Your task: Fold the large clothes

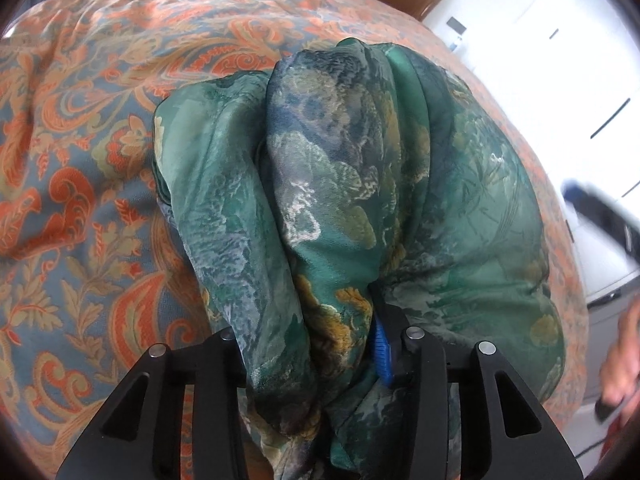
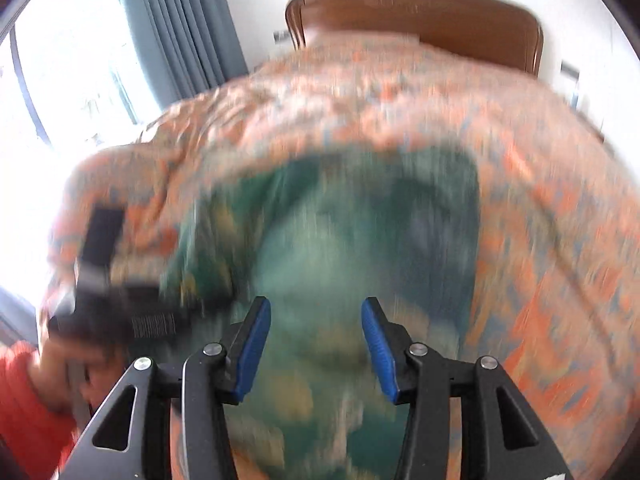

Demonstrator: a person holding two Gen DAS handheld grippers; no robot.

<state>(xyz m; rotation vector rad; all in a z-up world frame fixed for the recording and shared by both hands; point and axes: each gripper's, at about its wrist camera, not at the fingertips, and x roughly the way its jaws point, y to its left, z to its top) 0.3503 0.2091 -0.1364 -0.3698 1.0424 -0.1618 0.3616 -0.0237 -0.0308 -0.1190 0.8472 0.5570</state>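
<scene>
A large green patterned garment (image 1: pixel 332 184) lies bunched on a bed with an orange and blue paisley cover (image 1: pixel 100 140). My left gripper (image 1: pixel 320 360) is shut on a thick fold of the garment, which drapes over the fingers and hides most of them; one blue pad (image 1: pixel 382 354) shows. In the right wrist view, which is blurred by motion, the garment (image 2: pixel 340 232) spreads over the bed cover (image 2: pixel 540 220). My right gripper (image 2: pixel 316 344) is open and empty above it. The left gripper's body (image 2: pixel 120 300) shows at the left.
A brown wooden headboard (image 2: pixel 420 16) stands at the far end of the bed. Grey-blue curtains (image 2: pixel 180 28) and a bright window are at the left. White cupboards (image 1: pixel 560 80) stand to the right of the bed. A hand (image 1: pixel 624 360) shows at the right edge.
</scene>
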